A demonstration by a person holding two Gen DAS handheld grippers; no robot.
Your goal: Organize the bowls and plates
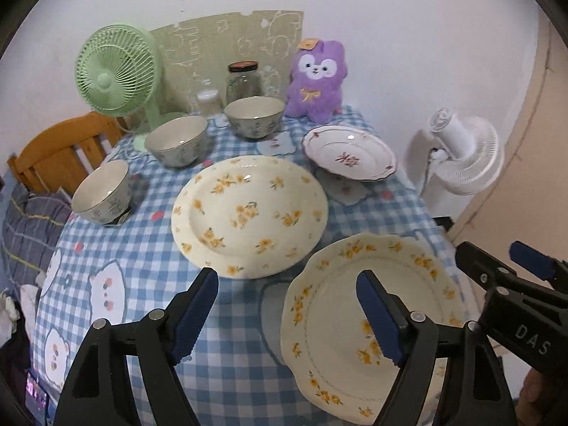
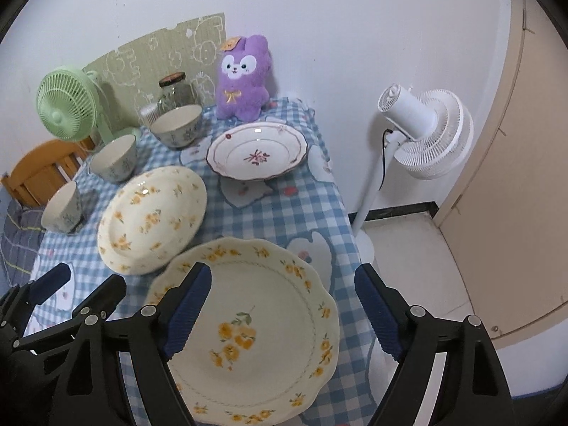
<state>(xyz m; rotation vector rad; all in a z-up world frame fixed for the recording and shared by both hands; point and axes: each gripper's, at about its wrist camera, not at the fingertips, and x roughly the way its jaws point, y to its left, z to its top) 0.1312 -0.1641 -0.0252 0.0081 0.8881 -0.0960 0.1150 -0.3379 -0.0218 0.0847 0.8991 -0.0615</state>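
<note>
2 tongs (image 1: pixel 287 314) (image 2: pixel 282 314), 3 plates (image 1: pixel 248 213), 3 bowls (image 1: pixel 176 141)

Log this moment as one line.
left gripper: open, empty | right gripper: open, empty | plates: three, unstacked | bowls: three, separate | table

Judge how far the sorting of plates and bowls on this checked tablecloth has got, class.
Done: nothing looks stacked. Three bowls stand apart along the left; the round yellow-flowered plate, the scalloped yellow-flowered plate and the pink-flowered plate lie singly. In hand: nothing; the left gripper and right gripper hang open above the near plates. Left: nesting the bowls and piling the plates.
</note>
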